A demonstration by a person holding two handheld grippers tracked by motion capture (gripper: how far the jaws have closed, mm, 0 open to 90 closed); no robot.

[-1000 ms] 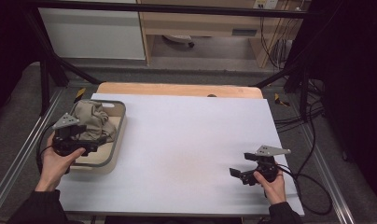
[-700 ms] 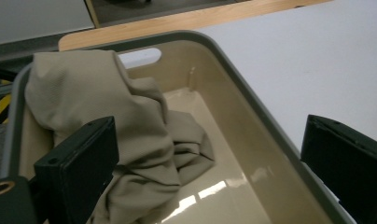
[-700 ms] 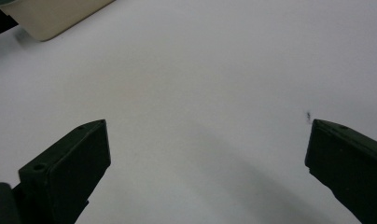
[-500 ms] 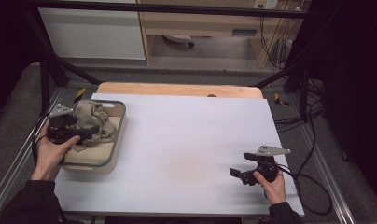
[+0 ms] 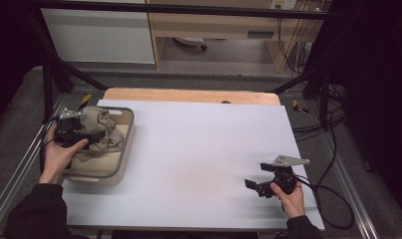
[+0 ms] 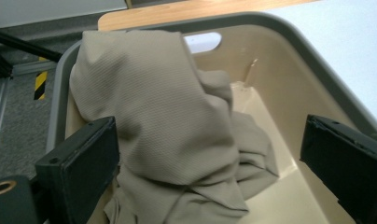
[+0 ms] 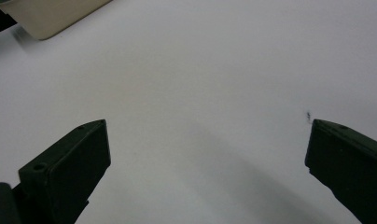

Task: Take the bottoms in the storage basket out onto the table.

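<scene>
A crumpled beige cloth (image 5: 100, 125) lies heaped in the far half of a beige bin with a grey rim (image 5: 125, 149) at the table's left. My left gripper (image 5: 92, 136) hovers over the bin from its left side, pointing at the cloth. In the left gripper view its jaws stand wide apart, and the left gripper (image 6: 210, 140) is open with the cloth (image 6: 163, 121) rising between them, not pinched. My right gripper (image 5: 253, 186) rests low near the table's front right, and the right gripper (image 7: 205, 149) is open over the bare white tabletop (image 7: 214, 70).
The white tabletop (image 5: 204, 149) stretches between the two hands. A wooden board edge (image 5: 189, 94) runs along the back. Black frame posts and cables (image 5: 333, 194) lie to the right of the table. The bin's corner (image 7: 46, 18) shows far off in the right gripper view.
My left hand and gripper have moved away from the person along the bin's left side, closer to the cloth heap. The right gripper has stayed still.
</scene>
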